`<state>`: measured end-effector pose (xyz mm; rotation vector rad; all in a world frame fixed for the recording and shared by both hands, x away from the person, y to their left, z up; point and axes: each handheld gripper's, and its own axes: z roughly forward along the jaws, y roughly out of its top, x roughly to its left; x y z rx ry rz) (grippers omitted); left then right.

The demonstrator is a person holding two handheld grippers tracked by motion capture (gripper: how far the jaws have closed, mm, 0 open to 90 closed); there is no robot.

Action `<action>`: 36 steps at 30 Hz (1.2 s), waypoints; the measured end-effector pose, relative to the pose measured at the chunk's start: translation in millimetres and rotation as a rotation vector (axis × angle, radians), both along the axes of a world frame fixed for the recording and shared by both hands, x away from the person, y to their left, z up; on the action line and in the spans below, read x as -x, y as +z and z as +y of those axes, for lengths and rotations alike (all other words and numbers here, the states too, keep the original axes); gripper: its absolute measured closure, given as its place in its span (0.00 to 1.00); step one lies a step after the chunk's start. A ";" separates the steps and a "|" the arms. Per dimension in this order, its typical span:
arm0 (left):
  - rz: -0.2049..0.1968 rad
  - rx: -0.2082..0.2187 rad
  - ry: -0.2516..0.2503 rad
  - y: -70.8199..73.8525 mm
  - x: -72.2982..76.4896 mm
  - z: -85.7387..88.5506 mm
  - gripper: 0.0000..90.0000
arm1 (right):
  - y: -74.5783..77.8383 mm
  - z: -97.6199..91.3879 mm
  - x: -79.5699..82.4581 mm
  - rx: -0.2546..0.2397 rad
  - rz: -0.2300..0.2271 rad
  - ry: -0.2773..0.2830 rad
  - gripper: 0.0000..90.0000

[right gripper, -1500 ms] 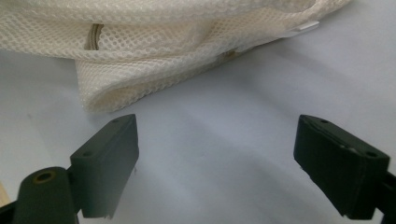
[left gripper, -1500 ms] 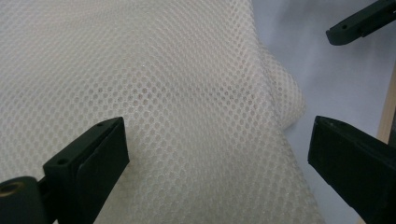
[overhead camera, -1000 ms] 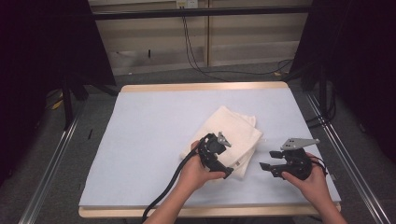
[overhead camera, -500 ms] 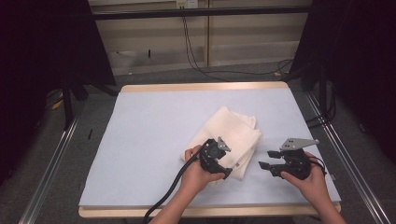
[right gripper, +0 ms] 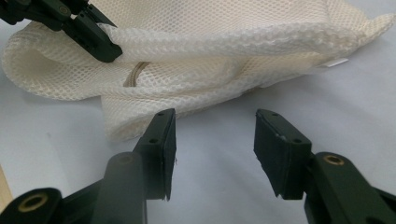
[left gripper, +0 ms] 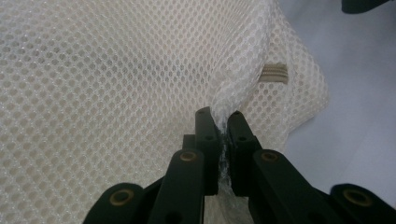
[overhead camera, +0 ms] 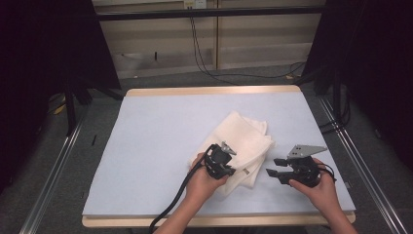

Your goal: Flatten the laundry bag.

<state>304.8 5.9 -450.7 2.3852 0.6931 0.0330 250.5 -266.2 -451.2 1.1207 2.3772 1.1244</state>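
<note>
Left gripper (left gripper: 223, 122) is clamped on a pinched fold of the mesh bag (overhead camera: 243, 141), which lies near the front right of the table (overhead camera: 146, 146). Right gripper (right gripper: 212, 140) sits just beside the bag, jaws apart with nothing between them; they have just been closing.

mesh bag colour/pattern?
Cream-white mesh bag, fine honeycomb weave; clearest in the left gripper view.

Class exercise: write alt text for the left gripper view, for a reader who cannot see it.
The left gripper, its two black jaws pressed together, pinches a raised fold of a cream mesh bag. A beige loop shows under the bag's edge, with the pale blue table cover to the right.
</note>
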 end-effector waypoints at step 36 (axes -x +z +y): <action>-0.028 -0.037 0.016 -3.2 11.9 -12.9 0.88 | -3.8 14.0 -4.5 -0.012 -0.046 0.078 1.00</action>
